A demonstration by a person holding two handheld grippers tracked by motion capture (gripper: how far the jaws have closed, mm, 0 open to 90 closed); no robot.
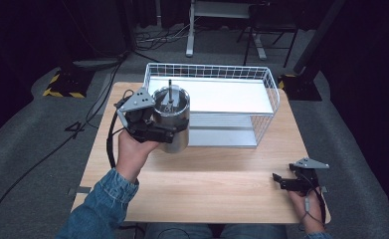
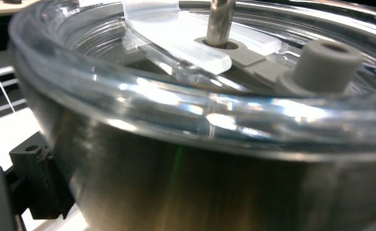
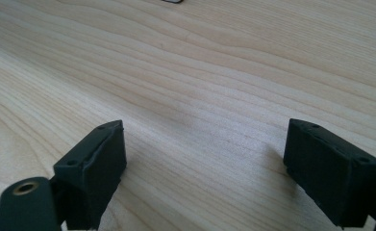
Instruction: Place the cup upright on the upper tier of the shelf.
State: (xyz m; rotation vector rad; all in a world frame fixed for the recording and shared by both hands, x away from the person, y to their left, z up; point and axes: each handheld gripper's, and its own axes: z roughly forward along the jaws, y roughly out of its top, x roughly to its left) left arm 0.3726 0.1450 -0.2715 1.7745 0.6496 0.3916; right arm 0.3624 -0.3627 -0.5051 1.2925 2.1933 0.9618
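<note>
No text, label, brand or number can be read anywhere — not on the steel cup (image 1: 173, 119), its clear lid (image 2: 185, 103), the wire basket (image 1: 261, 94) or the wooden table (image 1: 207, 184) — only yellow-black hazard stripes (image 1: 57, 85) on the floor

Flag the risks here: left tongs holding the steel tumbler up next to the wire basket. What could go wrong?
1. The tumbler is smooth steel, and the left tongs grip it from the side; it could slip or rotate.
2. Its straw sticks up through the clear lid; it might snag the wire basket rim going in.
3. The right tongs rest open on the table, too far off to steady a slip.
</note>
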